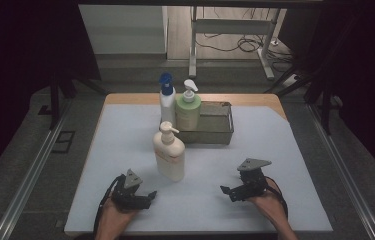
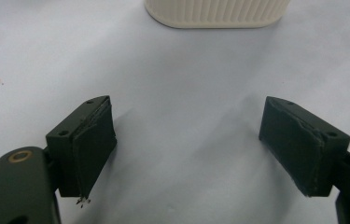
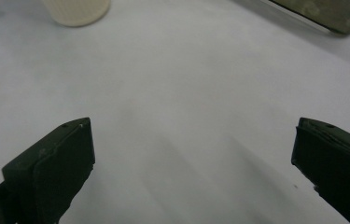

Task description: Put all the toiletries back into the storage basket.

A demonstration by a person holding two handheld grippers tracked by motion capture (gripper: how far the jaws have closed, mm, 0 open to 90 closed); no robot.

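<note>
High view, read from the left: the left gripper (image 1: 151,194) sits at about 7 o'clock on the white worktop (image 1: 275,150), its fingers (image 2: 93,140) spread wide with nothing between them. Just past it, toward 12 o'clock from that hand, stands the cream pump bottle (image 1: 169,152), upright on the mat and apart from both grippers; the left gripper view shows its ribbed base (image 2: 217,13) straight ahead of the released fingers, near but not touching.

Behind it, at 12 o'clock on the worktop, is the metal basket (image 1: 215,131). The green pump bottle (image 1: 188,111) stands at the basket's left end (inside it, as far as I can tell), and the white bottle with the blue cap (image 1: 166,100) stands just beside that, though whether it is in the basket or outside its left wall I cannot tell. The rest of the basket looks empty.

At 5 o'clock the right gripper (image 1: 223,189) hovers low over the mat, fingers (image 3: 56,163) also released and holding nothing; the right gripper view shows bare mat ahead, with the cream bottle and a corner of the basket far off.

My reading is that the bottles are being sorted into the basket: one or two look placed, and the cream one is left to grasp and carry over.
</note>
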